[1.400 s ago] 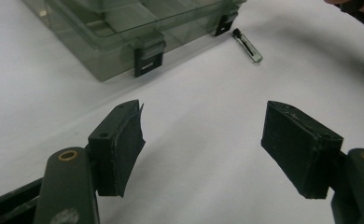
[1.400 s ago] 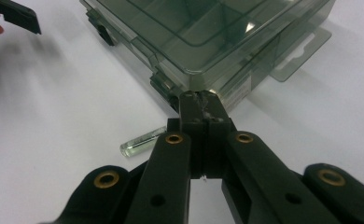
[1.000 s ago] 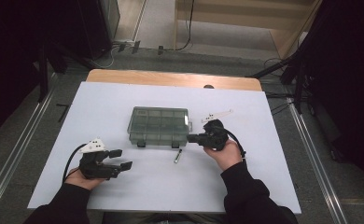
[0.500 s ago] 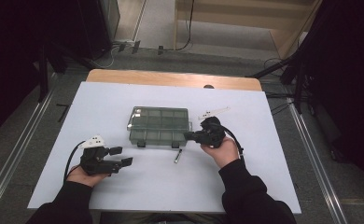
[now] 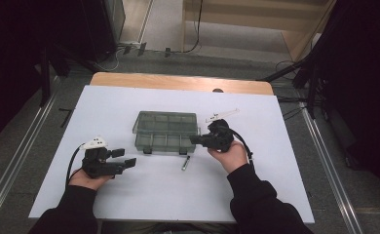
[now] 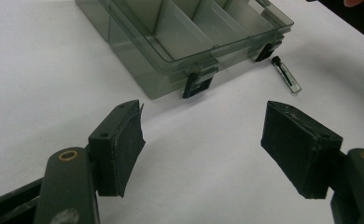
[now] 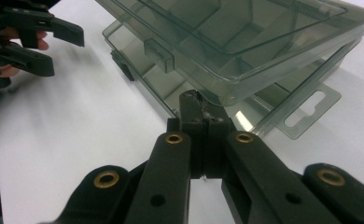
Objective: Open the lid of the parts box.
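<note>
The smoky compartment box [image 5: 166, 130] sits mid-table. The right gripper [image 5: 196, 140], jaws pressed together, noses under the box's raised lid corner, clear in the right gripper view. The left gripper [image 5: 123, 161], jaws wide apart, waits left of the box; its view reveals a small vial [image 6: 286, 75] beside the latches.

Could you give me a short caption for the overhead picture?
Right gripper, jaws shut, lifts the lid of a smoky plastic box; left gripper waits open.
</note>
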### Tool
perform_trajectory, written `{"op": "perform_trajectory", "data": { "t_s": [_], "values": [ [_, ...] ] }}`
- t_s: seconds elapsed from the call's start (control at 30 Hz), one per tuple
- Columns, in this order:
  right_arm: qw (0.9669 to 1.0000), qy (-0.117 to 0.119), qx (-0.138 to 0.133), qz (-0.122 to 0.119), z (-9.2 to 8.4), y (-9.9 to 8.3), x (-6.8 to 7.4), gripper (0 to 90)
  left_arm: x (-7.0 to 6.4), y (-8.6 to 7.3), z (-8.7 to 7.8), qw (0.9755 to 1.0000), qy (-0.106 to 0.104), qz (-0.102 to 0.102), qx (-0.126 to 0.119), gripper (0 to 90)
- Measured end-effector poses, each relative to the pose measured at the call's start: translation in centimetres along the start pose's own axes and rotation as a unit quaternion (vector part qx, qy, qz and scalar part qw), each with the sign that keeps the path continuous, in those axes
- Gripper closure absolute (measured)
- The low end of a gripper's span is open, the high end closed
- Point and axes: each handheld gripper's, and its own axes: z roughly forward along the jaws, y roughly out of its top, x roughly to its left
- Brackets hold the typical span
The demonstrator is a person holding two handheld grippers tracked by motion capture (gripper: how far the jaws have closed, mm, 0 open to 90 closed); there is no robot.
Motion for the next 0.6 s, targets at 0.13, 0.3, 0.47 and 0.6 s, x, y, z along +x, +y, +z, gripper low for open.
{"op": "perform_trajectory", "data": {
  "t_s": [0.13, 0.3, 0.47, 0.6],
  "values": [
    [1.0000, 0.002, -0.002, 0.001, -0.2, 0.1, -0.1, 90.0, 0.2, 0.0, 0.2, 1.0000, 0.003, 0.004, 0.006, 28.6],
    [1.0000, 0.004, -0.003, 0.002, -0.4, 0.3, -0.1, 90.0, 0.3, 0.7, 0.4, 0.9999, -0.002, 0.003, 0.012, 28.5],
    [0.9999, 0.005, -0.007, 0.005, -0.6, 0.4, -0.3, 90.0, 0.7, 1.5, 0.6, 0.9999, 0.004, 0.004, 0.015, 28.5],
    [0.9999, 0.005, -0.008, 0.005, -0.6, 0.5, -0.3, 90.0, 1.1, 2.0, 0.7, 0.9999, 0.009, 0.002, 0.009, 28.5]
  ]
}}
